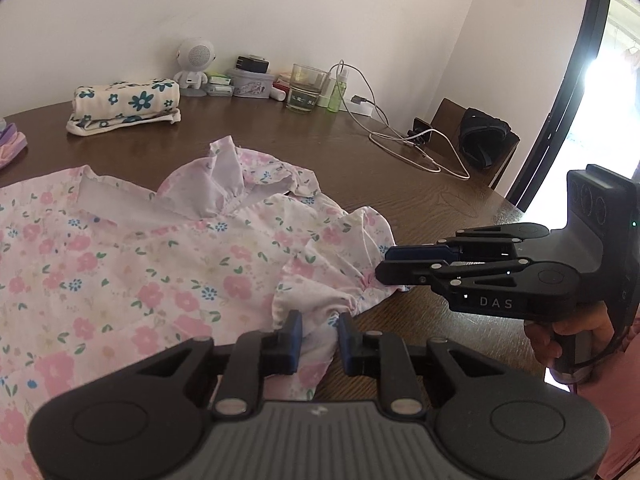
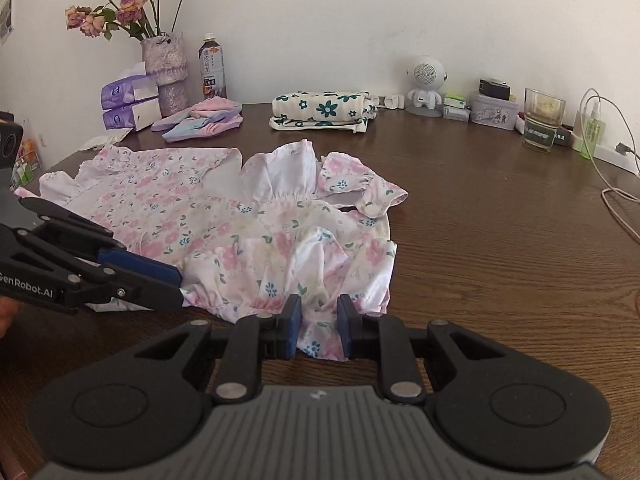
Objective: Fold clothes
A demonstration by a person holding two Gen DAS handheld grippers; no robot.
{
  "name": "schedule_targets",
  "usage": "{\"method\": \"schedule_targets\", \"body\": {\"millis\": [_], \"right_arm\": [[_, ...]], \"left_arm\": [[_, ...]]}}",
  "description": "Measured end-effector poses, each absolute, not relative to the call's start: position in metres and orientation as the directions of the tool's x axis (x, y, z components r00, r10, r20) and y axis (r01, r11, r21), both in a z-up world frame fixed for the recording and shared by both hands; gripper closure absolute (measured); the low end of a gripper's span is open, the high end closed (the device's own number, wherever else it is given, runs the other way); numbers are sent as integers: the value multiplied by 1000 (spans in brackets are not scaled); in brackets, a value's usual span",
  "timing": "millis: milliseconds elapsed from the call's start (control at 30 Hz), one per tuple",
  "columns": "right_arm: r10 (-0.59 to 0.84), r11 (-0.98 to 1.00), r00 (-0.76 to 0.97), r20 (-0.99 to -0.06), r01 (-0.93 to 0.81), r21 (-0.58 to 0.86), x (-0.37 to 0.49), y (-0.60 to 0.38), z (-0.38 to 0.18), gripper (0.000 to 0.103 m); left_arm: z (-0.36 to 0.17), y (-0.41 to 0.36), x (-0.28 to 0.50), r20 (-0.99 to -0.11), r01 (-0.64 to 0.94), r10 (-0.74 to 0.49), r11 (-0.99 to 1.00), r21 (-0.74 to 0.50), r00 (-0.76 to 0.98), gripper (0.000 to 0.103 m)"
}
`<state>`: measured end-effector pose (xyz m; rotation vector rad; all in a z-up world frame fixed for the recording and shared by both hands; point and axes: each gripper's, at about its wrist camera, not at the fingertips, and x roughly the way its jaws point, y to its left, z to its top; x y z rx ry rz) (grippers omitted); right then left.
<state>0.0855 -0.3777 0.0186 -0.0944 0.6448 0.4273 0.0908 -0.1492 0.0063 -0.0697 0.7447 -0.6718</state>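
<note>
left wrist view: left gripper (image 1: 319, 334) fingers clamped on pink floral garment (image 1: 132, 264) hem at 6 o'clock, right gripper (image 1: 384, 266) pinching its gathered edge at 3 | right wrist view: garment spread on surface (image 2: 500, 240), folded floral stack (image 2: 324, 114) at 12; sleeve probably bunched | step: lift edge, fold away, both grips level

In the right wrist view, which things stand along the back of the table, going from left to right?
Tissue packs → vase → bottle → folded cloth → speaker toy → glass → spray bottle.
</note>
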Motion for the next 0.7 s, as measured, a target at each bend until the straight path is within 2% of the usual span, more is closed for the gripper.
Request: {"method": "schedule_targets", "body": {"millis": [100, 233, 467, 700], "right_arm": [[354, 910, 719, -598, -412, 43, 83, -377, 18, 84], [347, 911, 725, -595, -411, 30, 80, -375, 18, 84], [335, 915, 730, -595, -403, 20, 80, -373, 19, 84], [344, 927, 793, -504, -373, 46, 72, -365, 39, 83]], "left_arm": [[11, -148, 89, -580, 538, -601, 786, -305, 549, 83], [24, -159, 83, -540, 602, -626, 758, -252, 563, 83], [7, -173, 104, -621, 573, -573, 786, -231, 535, 84], [4, -170, 102, -605, 562, -573, 793, -237, 553, 86]]}}
